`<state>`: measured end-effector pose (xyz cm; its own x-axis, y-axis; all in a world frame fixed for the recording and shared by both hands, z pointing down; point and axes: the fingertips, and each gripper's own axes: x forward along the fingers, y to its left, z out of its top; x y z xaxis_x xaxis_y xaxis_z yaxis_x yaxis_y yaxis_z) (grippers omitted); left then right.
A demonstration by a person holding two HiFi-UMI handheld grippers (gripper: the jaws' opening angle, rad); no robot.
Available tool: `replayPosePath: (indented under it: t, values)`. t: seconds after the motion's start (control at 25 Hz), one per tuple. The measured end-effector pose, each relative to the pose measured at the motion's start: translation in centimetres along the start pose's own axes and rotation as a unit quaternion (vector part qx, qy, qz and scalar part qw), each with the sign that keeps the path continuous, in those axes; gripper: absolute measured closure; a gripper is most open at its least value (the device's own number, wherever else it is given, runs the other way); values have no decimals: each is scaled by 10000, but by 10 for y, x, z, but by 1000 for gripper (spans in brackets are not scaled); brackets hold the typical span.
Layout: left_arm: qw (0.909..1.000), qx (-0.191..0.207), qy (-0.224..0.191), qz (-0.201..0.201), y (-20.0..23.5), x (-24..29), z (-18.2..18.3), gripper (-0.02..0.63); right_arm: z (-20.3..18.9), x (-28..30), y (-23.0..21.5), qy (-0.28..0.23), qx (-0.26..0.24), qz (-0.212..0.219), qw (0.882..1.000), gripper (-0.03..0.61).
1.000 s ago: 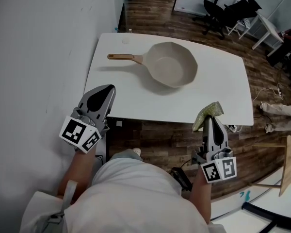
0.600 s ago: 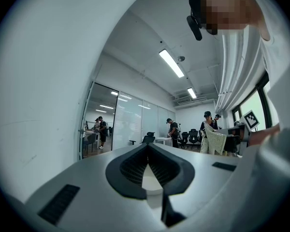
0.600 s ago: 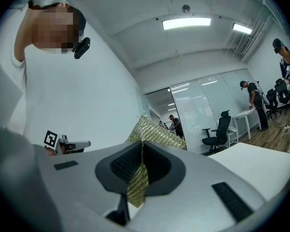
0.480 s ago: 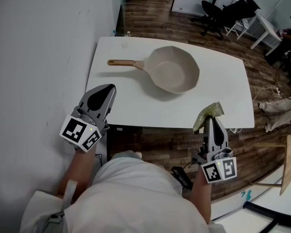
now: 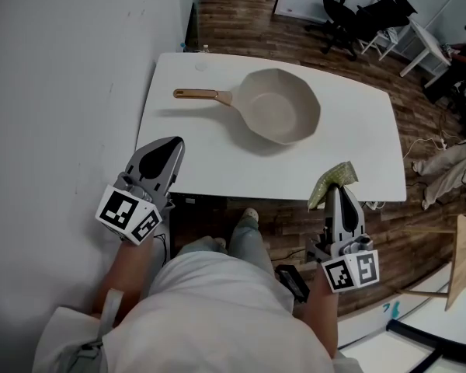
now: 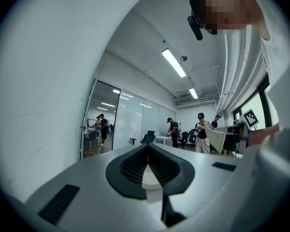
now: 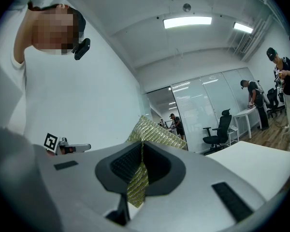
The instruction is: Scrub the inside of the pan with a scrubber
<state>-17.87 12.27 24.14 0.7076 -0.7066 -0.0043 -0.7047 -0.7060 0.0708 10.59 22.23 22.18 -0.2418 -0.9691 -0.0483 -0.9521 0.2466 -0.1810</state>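
Scrubber point(image 7: 159, 133), grasped by the right claw point(image 5: 335, 194), is half hidden inside it; left claw point(image 5: 169, 143) is clenched, apparently empty.

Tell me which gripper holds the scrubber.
The right gripper, shut on the gold-green scrubber sticking out past its tips; the left gripper is shut on nothing.

Bright even light, ceiling strips point(image 7: 187, 21) glaring, fisheye edges dark (both gripper views), head view sharp.
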Motion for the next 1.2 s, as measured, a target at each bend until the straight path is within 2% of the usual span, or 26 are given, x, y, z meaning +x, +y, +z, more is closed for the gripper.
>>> replayPosePath:
  t: [0.32,0.6,0.88,1.2]
  values:
    - [9996,21,-6,269,13,-2,-1,601,-7,23,-4,85,70,252,9996,554]
    - [9993,137,8,349,21,25,2,601,-8,59,-27,118,106,485,9987,554]
    - [9984,233,-496,131,20,57,27,601,2,102,-53,60,130,761,9970,554]
    - [9977,329,-450,398,31,93,27,601,2,143,-84,73,225,999,9947,554]
